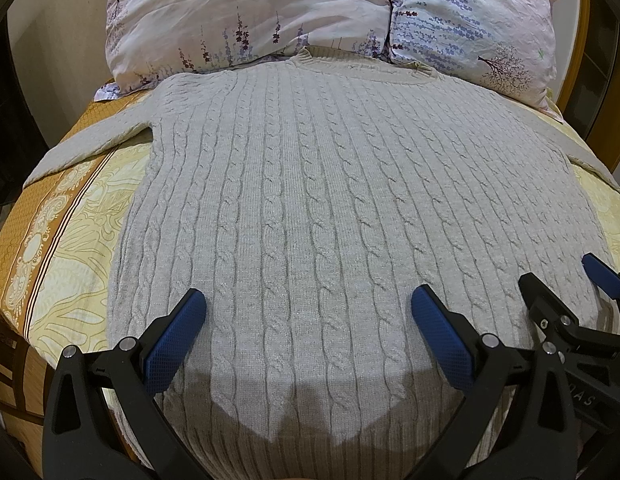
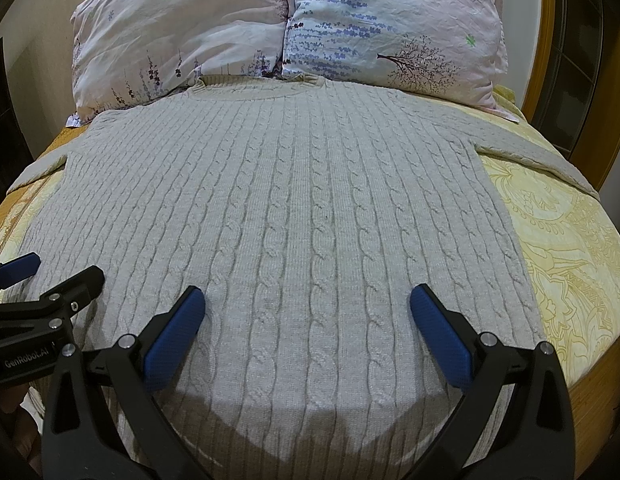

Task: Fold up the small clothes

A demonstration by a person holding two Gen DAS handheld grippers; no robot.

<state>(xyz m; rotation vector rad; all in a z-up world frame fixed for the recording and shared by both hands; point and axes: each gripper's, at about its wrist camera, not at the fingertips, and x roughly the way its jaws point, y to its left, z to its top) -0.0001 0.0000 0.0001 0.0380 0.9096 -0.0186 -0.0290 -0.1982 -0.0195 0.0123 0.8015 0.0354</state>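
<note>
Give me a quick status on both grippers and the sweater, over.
Left gripper open, right gripper open, both over the hem end. Grey cable-knit sweater flat on the bed, unfolded, sleeves out. Pillows by the collar; nothing on the sweater.

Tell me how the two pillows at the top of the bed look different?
The left pillow is mostly pale pink with thin dark flower stalks along its lower edge. The right pillow has rows of blue-purple blossoms and a dark bare tree. Both are wrinkled, lie side by side, and sit behind the grey sweater's collar.
</note>
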